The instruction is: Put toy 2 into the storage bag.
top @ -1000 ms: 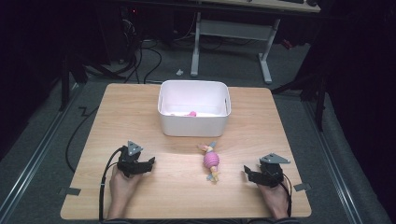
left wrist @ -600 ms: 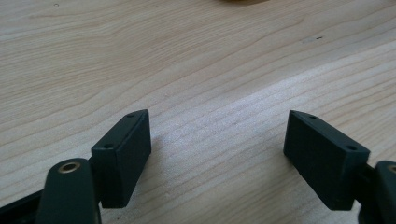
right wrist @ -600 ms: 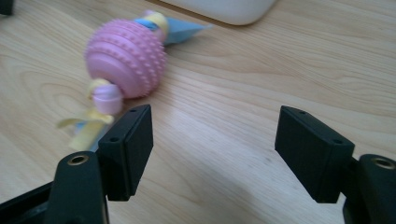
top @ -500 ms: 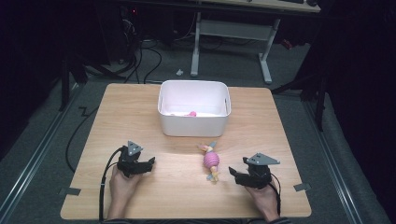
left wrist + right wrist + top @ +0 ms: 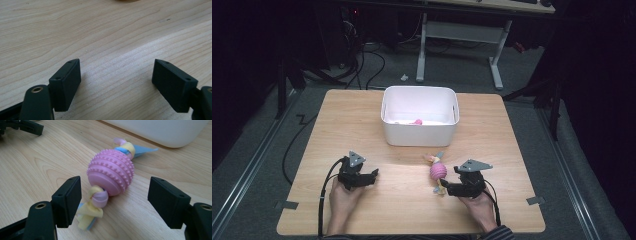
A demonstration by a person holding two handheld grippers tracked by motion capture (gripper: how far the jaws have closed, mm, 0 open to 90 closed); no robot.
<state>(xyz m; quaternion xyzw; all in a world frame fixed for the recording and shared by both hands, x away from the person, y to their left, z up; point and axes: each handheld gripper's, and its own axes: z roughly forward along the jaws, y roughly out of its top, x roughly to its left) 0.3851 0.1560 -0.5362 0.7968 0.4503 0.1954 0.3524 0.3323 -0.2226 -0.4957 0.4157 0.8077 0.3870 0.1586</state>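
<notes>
A pink studded ball toy [image 5: 438, 171] with knotted pastel cloth ends lies on the wooden table [image 5: 512, 150] in front of the white bin [image 5: 419, 135]. My right gripper [image 5: 445, 189] is open just right of it. In the right gripper view the ball [image 5: 111, 175] lies between and just beyond the two fingertips [image 5: 67, 200], untouched. My left gripper [image 5: 373, 176] rests at the table's left front, open, and in the left gripper view bare wood [image 5: 117, 67] lies between its fingers [image 5: 66, 82]. A small pink object [image 5: 416, 121] lies inside the bin.
The white bin's wall [image 5: 160, 130] stands just beyond the toy. My left gripper [image 5: 22, 126] shows far off in the right gripper view. Cables and a desk frame [image 5: 459, 35] are on the floor behind the table.
My right gripper has slid left along the table front, from the right edge up to the toy. The left gripper and the toy have stayed put.
</notes>
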